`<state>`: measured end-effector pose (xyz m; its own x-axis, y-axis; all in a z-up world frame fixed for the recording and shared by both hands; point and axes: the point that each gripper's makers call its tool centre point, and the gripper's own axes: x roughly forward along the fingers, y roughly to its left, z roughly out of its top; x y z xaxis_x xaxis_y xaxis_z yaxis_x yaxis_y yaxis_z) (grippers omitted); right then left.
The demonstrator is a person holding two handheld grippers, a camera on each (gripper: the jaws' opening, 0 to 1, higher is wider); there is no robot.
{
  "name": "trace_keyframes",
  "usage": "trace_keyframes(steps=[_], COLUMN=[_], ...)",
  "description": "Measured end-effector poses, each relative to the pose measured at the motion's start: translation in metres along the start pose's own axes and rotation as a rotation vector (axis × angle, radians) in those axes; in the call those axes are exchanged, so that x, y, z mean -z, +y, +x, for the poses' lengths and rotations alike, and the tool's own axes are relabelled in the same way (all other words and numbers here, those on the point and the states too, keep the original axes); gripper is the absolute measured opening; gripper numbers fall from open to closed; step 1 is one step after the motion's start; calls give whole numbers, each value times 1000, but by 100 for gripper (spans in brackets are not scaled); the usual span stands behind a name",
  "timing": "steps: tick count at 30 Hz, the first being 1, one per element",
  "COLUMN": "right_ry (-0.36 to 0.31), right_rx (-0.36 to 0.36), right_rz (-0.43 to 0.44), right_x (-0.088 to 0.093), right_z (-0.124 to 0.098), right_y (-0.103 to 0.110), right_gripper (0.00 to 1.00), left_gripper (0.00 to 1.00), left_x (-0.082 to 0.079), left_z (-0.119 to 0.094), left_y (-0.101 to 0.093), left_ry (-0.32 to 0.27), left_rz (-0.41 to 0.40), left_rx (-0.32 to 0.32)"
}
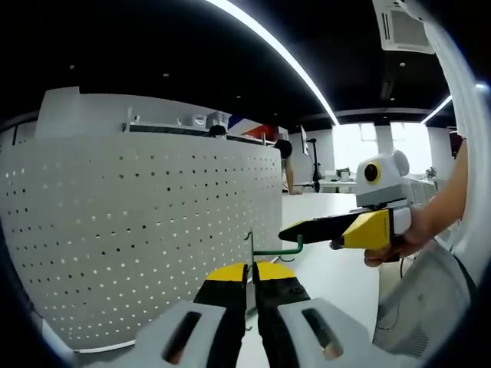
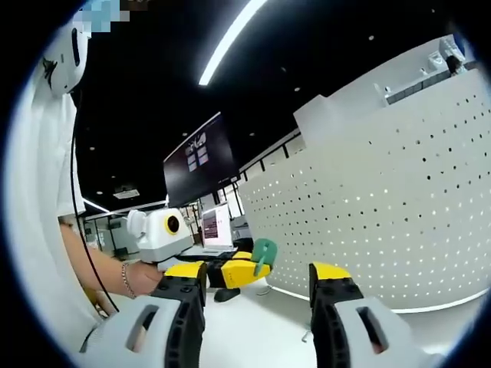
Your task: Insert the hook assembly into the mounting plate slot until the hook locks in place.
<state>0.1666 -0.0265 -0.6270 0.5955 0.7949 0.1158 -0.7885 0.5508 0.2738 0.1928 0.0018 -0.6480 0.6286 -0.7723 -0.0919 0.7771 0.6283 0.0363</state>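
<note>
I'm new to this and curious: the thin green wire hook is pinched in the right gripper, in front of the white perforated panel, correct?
No, the left gripper is shut on the thin green wire hook, as the left gripper view shows; the right gripper stands open, holding nothing. The white perforated panel is indeed behind it.

Your pegboard panel (image 1: 138, 238) looked like thin sheet metal, painted matt white, smooth and punched with small round holes. Your hook (image 1: 278, 248) was slim wire with a green coating, slightly glossy. Your left gripper (image 1: 252, 276) showed 2 matt black jaws with yellow tips that read as hard plastic, on smooth pale grey plastic bodywork. Your right gripper (image 2: 257, 287) was finished alike. The floor (image 1: 337, 268) shone pale and smooth.
</note>
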Motion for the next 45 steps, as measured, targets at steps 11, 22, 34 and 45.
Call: trace_keyframes(steps=[11,22,34,45], right_ry=[-6,6,12,23], right_rx=[-28,-52,-48,-7], right_rz=[31,23,-2,-32], right_x=[-2,1,2,3], right_z=[16,23,30,33], right_y=[7,10,10,3], right_gripper=[41,28,16,9], left_gripper=[3,3,3,2], left_x=[-1,-2,-3,-4], left_z=[-2,-2,0,-1], left_y=[0,0,-4,-2], left_ry=[-6,-5,-7,-4], left_rz=[-4,-1,-3,-4], left_rx=[-8,-7,5,-14])
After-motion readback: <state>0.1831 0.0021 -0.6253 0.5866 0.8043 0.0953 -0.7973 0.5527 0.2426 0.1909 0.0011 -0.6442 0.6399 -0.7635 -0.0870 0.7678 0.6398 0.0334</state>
